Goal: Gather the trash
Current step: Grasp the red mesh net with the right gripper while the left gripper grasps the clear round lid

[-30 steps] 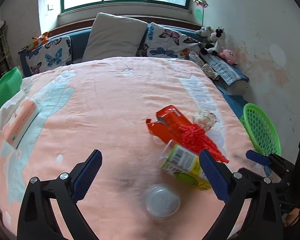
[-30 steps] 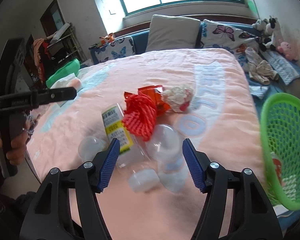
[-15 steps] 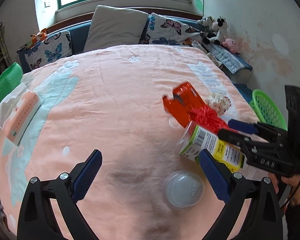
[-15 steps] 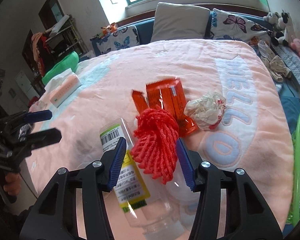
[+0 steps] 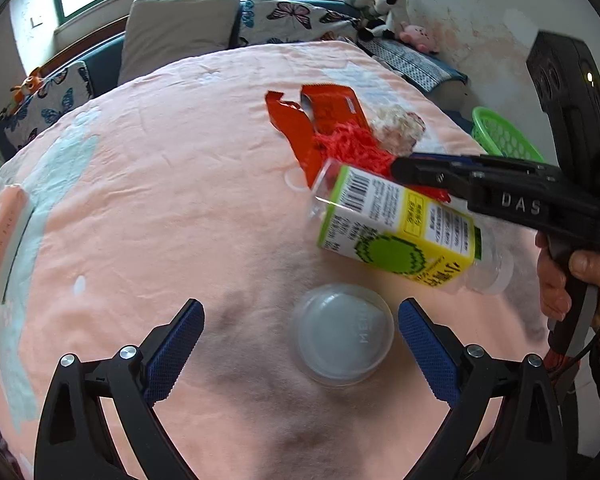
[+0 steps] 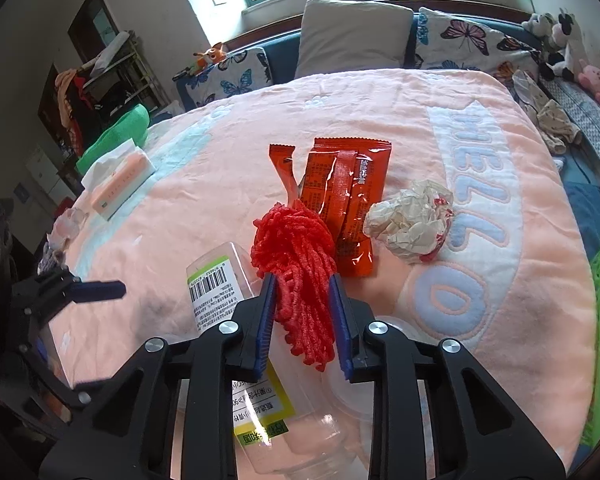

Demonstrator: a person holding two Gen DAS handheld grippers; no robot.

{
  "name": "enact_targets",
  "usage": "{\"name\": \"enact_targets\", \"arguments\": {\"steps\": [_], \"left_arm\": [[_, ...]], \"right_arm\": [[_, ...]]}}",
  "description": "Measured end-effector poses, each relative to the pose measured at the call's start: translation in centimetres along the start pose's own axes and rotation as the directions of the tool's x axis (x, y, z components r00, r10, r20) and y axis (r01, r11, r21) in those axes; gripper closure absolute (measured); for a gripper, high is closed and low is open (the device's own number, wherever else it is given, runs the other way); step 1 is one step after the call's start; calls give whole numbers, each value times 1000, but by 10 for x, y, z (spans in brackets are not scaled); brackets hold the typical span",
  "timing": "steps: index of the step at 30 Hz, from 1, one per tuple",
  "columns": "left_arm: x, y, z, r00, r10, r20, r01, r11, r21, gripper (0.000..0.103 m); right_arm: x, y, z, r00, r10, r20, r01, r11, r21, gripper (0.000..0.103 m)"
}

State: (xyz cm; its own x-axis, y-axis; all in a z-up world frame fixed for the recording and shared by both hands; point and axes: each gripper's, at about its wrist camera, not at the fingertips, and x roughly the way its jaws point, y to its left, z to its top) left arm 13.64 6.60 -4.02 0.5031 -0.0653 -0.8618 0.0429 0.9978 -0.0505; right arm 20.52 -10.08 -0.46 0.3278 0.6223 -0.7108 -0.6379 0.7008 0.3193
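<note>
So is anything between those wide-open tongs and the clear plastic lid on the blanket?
Nothing visible. The lid lies bare on the blanket, between the left tongs' open tips. The bottle lies just beyond it.

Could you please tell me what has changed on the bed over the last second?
The right gripper moved in over the pile and is closing on the red mesh bundle. The left gripper sank toward the clear lid, jaws open. The trash lies unmoved.
</note>
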Motion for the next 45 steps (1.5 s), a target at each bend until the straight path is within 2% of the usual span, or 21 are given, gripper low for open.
{"name": "enact_targets", "arguments": {"steps": [1,2,16,23,27,29,30,31,36,38,40,45], "left_arm": [[2,-3,-1,1000,3,-5,-3,1000,14,9],[4,-6,-2,1000,5,-8,-5,1000,26,9],[21,-29,-7,1000,-3,-11,4,994,112,11],[31,-36,-11,999,6,-34,-1,988,153,39],[27,-35,-10,1000,2,-22,2,987,161,41],[23,-35,-9,1000,-1,-12,3,986,167,41],[21,-36,-9,1000,-1,-8,2,986,167,41],[19,-35,-9,1000,-2,-4,3,986,165,41],[10,-30,-8,1000,-7,14,5,989,150,41],[7,-26,-6,1000,-7,19,4,990,141,41],[5,-23,-5,1000,-5,24,1,991,133,41],[-4,-18,0,999,-7,46,2,993,116,41]], "right_arm": [[-1,0,0,1000,6,4,-6,1000,2,83],[-3,0,-1,1000,13,8,-13,1000,3,85],[-39,-2,-6,997,-2,74,3,1000,-13,88],[-52,-9,-10,996,-2,90,3,1000,-5,89],[-49,-10,-10,996,6,87,-7,1000,1,83],[-45,-10,-8,996,21,84,-22,1000,11,68],[-44,-10,-7,996,22,86,-23,1000,13,56],[-42,-9,-6,996,22,92,-23,1000,13,52],[-28,-5,-4,997,43,65,-44,999,13,51],[-20,-3,-5,999,33,37,-33,999,2,55],[-15,-3,-6,1000,17,16,-17,1000,4,71],[-22,-2,-12,1000,6,26,-5,1000,-13,80]]}}
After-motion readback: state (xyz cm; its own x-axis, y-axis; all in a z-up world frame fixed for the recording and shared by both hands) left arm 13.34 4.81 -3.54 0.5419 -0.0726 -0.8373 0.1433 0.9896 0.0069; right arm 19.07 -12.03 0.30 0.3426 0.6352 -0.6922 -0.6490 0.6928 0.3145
